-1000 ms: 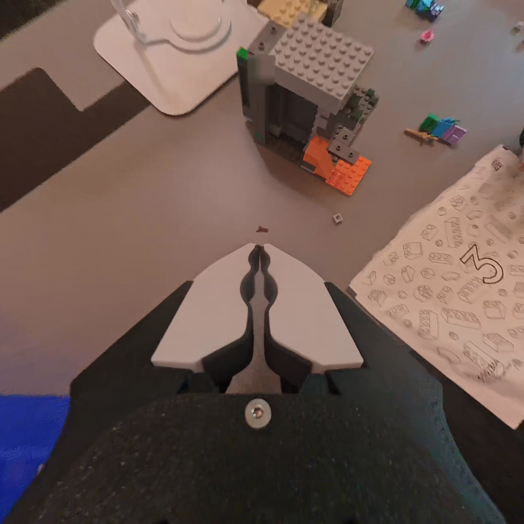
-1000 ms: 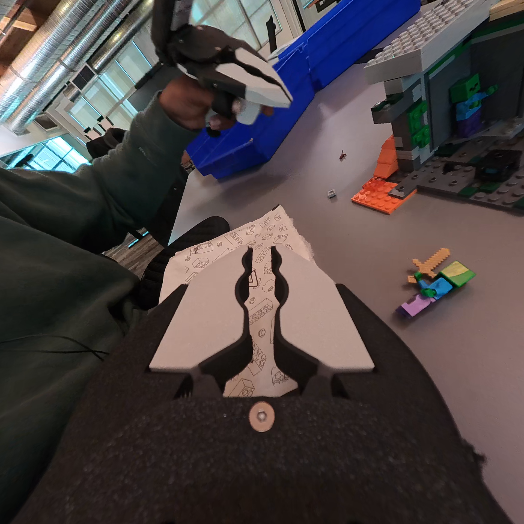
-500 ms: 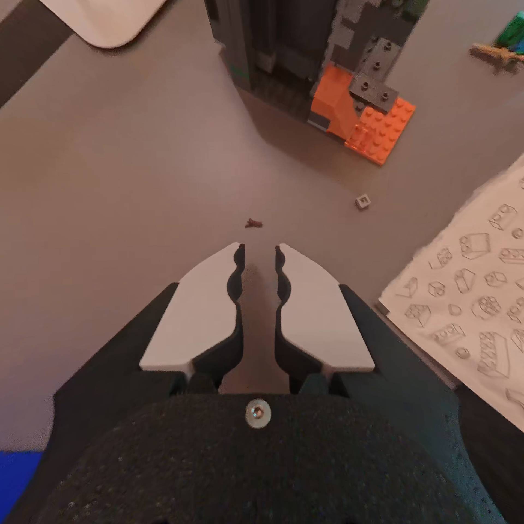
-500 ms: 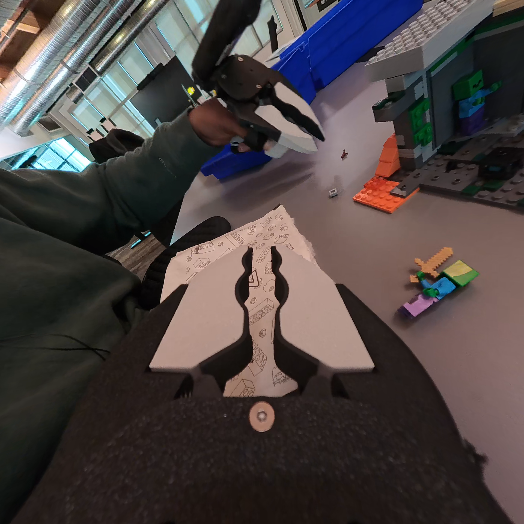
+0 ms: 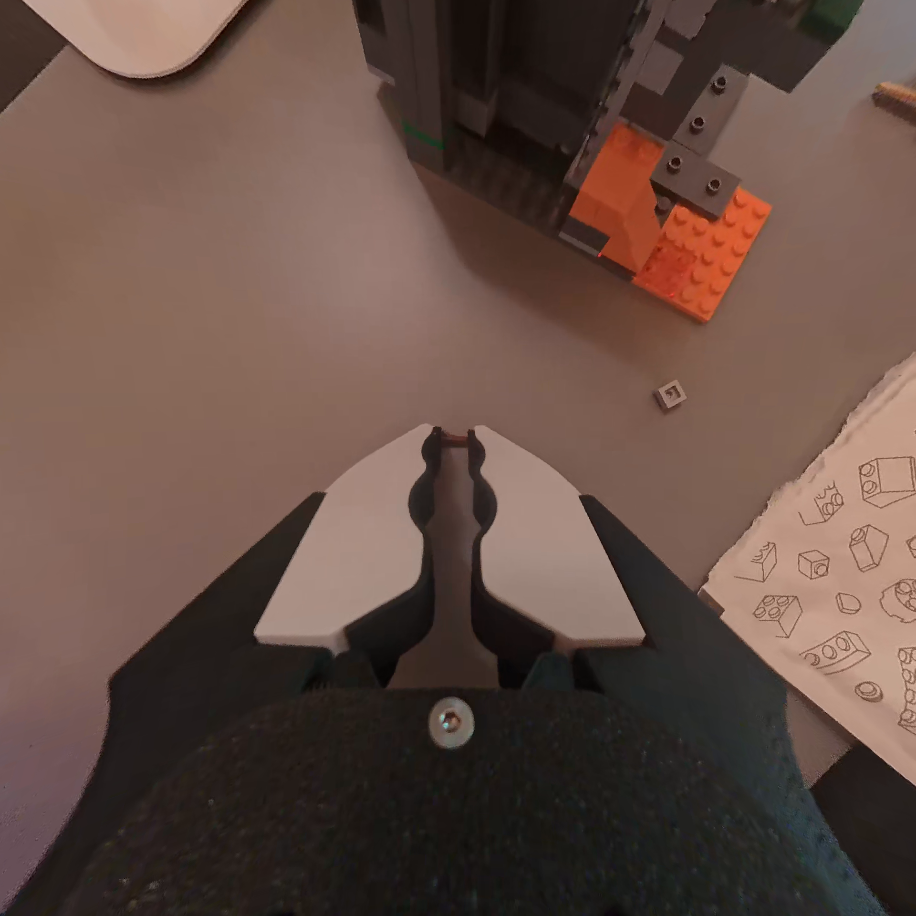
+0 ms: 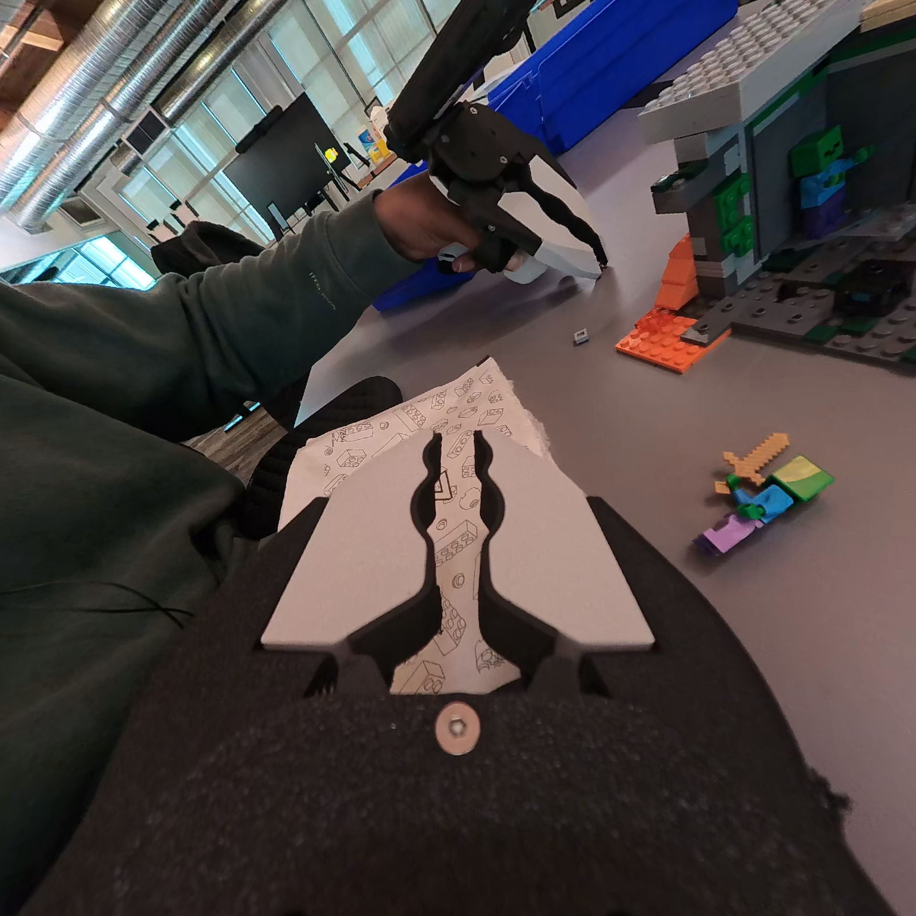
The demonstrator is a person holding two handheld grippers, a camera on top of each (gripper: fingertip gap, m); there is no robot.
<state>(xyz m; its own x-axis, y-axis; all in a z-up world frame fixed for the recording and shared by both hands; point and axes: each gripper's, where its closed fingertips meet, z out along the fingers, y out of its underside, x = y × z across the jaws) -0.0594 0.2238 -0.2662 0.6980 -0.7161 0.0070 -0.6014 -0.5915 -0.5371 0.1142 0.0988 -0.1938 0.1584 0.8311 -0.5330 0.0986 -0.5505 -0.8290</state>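
Note:
My left gripper (image 5: 453,436) points down at the grey table with its tips closed in on a tiny brown piece (image 5: 454,438), which spans the narrow gap between them. The right wrist view shows that gripper (image 6: 597,265) with its tips down on the table, held by a hand. My right gripper (image 6: 457,436) is slightly open and empty, hovering over a white paper bag printed with brick drawings (image 6: 446,411). A grey brick building (image 5: 520,99) with an orange plate (image 5: 709,253) at its foot stands just beyond the left gripper.
A small grey square piece (image 5: 670,395) lies right of the left gripper. A toy figure (image 6: 763,500) and a tan sword (image 6: 756,458) lie right of the right gripper. Blue bins (image 6: 619,64) stand behind. A white stand base (image 5: 134,34) sits far left. A green sleeve (image 6: 198,322) fills the left. From my left tips it is roughly 11 centimetres to the grey brick building (image 5: 520,99); from my right, 20 centimetres.
My left gripper came down to the table, opened, then closed in around the tiny brown piece. The right gripper has stayed still.

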